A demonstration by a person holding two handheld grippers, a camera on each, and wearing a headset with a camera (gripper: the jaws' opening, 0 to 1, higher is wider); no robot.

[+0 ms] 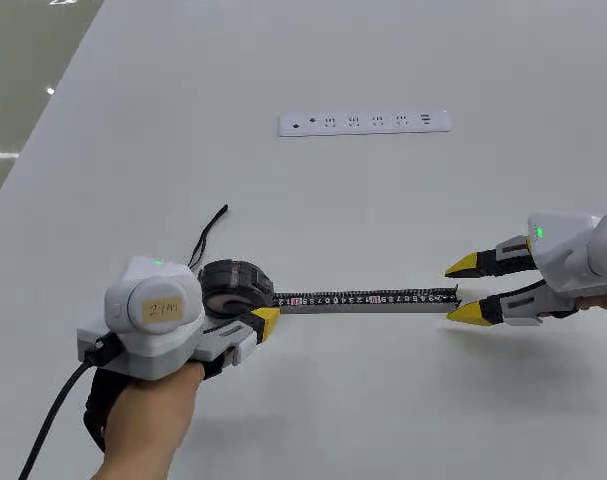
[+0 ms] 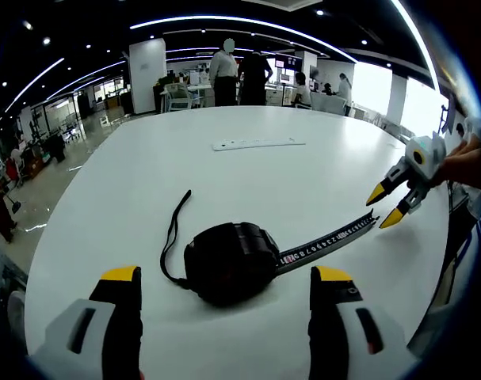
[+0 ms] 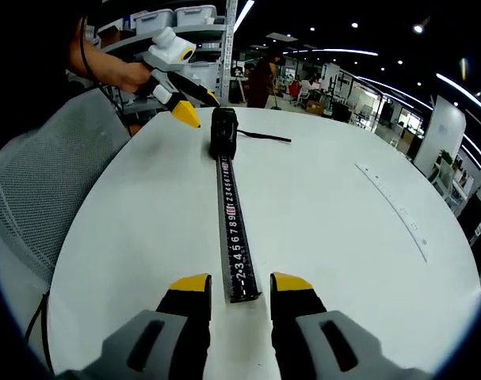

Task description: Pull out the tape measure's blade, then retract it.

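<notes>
A black tape measure (image 1: 235, 288) lies on the white table (image 1: 313, 400), its blade (image 1: 368, 299) drawn out to the right. My left gripper (image 1: 251, 305) is open just behind the case (image 2: 230, 261), which sits ahead of and between the wide-spread jaws (image 2: 226, 275). My right gripper (image 1: 466, 290) is open at the blade's end, one yellow fingertip on each side of the hook without clamping it. In the right gripper view the blade (image 3: 234, 229) runs from my right gripper (image 3: 242, 283) to the case (image 3: 223, 131), where the left gripper (image 3: 196, 107) hovers.
The tape measure's black wrist strap (image 1: 208, 235) trails away behind the case. A white power strip (image 1: 363, 122) lies farther back on the table. A grey mesh chair (image 3: 34, 214) stands at the table's edge, and people stand in the distance.
</notes>
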